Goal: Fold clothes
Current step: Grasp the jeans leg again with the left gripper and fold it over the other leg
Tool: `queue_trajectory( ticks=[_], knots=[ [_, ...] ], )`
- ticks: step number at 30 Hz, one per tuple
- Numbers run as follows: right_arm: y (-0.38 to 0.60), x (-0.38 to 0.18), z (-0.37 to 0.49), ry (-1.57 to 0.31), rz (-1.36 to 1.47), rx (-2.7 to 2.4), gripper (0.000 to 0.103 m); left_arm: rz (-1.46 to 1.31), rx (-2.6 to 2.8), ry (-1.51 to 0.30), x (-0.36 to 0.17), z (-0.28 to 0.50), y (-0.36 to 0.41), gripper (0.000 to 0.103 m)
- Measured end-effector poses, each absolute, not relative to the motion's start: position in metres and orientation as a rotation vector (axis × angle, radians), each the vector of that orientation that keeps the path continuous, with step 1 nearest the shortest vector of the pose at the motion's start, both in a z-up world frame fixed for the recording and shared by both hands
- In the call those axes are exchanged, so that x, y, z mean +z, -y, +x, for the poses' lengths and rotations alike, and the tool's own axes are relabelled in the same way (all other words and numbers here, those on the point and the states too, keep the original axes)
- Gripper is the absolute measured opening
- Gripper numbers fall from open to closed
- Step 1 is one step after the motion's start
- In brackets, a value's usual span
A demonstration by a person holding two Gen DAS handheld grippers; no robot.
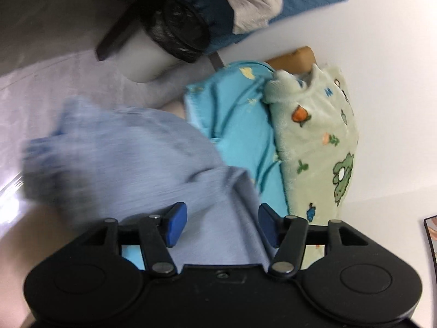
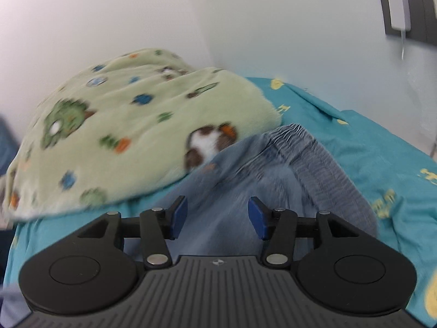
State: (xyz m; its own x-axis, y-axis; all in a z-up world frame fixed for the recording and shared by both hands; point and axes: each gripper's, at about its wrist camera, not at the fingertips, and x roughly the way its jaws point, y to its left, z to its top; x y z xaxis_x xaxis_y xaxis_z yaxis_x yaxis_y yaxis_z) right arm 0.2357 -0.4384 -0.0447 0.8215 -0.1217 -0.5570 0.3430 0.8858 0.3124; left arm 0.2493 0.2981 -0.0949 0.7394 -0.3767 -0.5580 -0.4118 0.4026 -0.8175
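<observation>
Garment, pale grey-blue woven cloth w/ gathered elastic waistband (image 2: 308, 153): lies on turquoise printed bedsheet (image 2: 377, 147), filling lower centre of right-wrist frame. Waistband arcs from centre toward right edge; body of cloth runs down-frame under the tool, so long axis approx. along the fingers. Same garment (image 1: 131, 153) in left-wrist view: bunched, blurred, spreading from lower centre to mid left; a fold ridge runs up between the pads.

Right gripper (image 2: 217, 217): jaws apart, nothing pinched, cloth directly beneath and ahead; waistband just beyond tips, up and right.

Left gripper (image 1: 223, 224): jaws apart, cloth passing between the blue pads; whether they touch it, cannot tell.

Judgement: both tools sit over the garment; right is nearer the waistband, left nearer the bunched end. Stage of fold not settled by these views.

Adjacent: pale green fleece blanket w/ cartoon print (image 2: 131, 125), heaped, overlapping garment's upper left edge. Beyond: white wall (image 2: 191, 13); black mesh bin (image 1: 185, 30), upper centre of left-wrist frame.
</observation>
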Motion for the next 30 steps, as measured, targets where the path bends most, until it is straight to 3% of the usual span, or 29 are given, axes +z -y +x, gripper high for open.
queue_trajectory(
  ticks=[12,15,17,19,20,22,30],
  knots=[
    [0.355,-0.044,0.148,-0.620,0.426,-0.138,0.053,-1.420,-0.013,-0.824,-0.133,0.210,-0.306,0.056],
    [0.338,-0.046,0.130,-0.639,0.437,-0.113,0.053,-1.435,0.020,-0.793,-0.139,0.212,-0.313,0.051],
    [0.326,-0.048,0.118,-0.652,0.444,-0.097,0.053,-1.433,0.056,-0.762,-0.141,0.216,-0.321,0.042],
    [0.317,-0.050,0.110,-0.662,0.447,-0.085,0.053,-1.427,0.103,-0.741,-0.142,0.224,-0.329,0.026],
    [0.316,-0.051,0.111,-0.664,0.444,-0.085,0.053,-1.435,0.122,-0.720,-0.143,0.229,-0.333,0.024],
    [0.315,-0.053,0.112,-0.668,0.438,-0.084,0.053,-1.422,0.149,-0.690,-0.142,0.242,-0.341,0.004],
    [0.308,-0.065,0.121,-0.698,0.423,-0.071,0.053,-1.277,0.255,-0.636,-0.138,0.309,-0.374,0.002]
  ],
)
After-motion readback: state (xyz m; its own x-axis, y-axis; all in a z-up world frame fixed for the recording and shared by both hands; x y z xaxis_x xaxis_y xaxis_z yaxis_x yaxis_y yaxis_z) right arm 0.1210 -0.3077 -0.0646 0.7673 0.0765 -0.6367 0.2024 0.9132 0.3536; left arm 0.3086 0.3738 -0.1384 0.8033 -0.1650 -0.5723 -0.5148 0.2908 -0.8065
